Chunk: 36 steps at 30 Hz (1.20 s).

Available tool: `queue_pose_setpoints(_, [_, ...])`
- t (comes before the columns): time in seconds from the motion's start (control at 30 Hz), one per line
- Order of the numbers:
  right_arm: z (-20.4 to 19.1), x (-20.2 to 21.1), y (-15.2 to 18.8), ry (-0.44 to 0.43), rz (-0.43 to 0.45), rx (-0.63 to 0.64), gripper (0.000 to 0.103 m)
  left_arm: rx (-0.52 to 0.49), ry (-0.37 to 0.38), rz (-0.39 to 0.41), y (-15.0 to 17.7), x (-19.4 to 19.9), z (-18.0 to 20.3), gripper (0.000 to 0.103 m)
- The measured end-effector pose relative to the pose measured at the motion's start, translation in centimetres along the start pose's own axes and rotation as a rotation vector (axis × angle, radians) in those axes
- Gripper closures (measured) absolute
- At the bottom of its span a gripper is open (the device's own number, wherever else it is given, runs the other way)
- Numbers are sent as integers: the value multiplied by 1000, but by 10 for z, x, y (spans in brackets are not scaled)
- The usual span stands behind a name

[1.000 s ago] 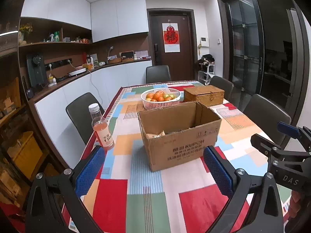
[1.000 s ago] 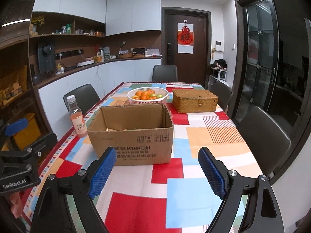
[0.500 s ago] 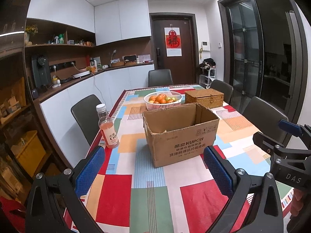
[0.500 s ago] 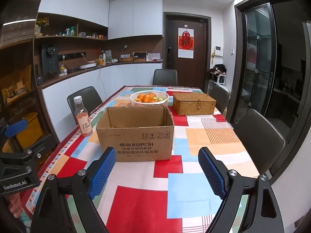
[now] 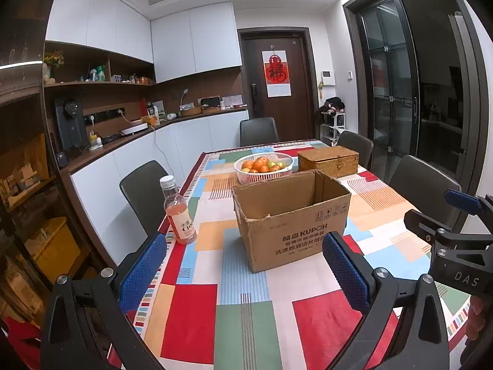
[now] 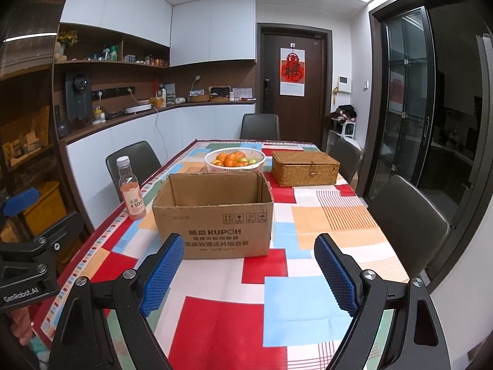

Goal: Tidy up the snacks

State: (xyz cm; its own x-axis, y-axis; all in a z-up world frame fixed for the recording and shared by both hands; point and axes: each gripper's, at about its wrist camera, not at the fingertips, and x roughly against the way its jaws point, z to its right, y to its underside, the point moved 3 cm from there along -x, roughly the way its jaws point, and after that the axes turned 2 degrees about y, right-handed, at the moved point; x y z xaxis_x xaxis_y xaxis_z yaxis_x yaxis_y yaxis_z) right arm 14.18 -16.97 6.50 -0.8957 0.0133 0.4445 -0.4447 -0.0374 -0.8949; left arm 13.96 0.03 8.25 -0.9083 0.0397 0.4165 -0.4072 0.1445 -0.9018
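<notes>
An open brown cardboard box (image 5: 292, 215) (image 6: 215, 215) stands in the middle of a table with a colourful patchwork cloth (image 5: 246, 314) (image 6: 277, 293). Its inside is mostly hidden from here. My left gripper (image 5: 243, 265) is open, empty, well short of the box over the near end of the table. My right gripper (image 6: 246, 265) is also open and empty, just short of the box's front. Each gripper shows at the edge of the other's view. A bottle of pink drink (image 5: 179, 211) (image 6: 131, 189) stands left of the box.
Behind the box sit a white basket of oranges (image 5: 263, 166) (image 6: 234, 159) and a shut woven wicker box (image 5: 328, 160) (image 6: 305, 168). Dark chairs (image 6: 406, 215) ring the table. A counter with cabinets (image 5: 138, 141) runs along the left wall.
Both grippers have drawn back from the box and tipped up a little, so the box looks smaller and its contents have dropped out of sight. Both stay open.
</notes>
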Motion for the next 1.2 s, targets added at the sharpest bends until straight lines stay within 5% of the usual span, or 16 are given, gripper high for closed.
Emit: queue_pose_setpoints(1.2, [2,-5,-1,1,-16,-4,16,-11,-9,-7,2,-3,1,0])
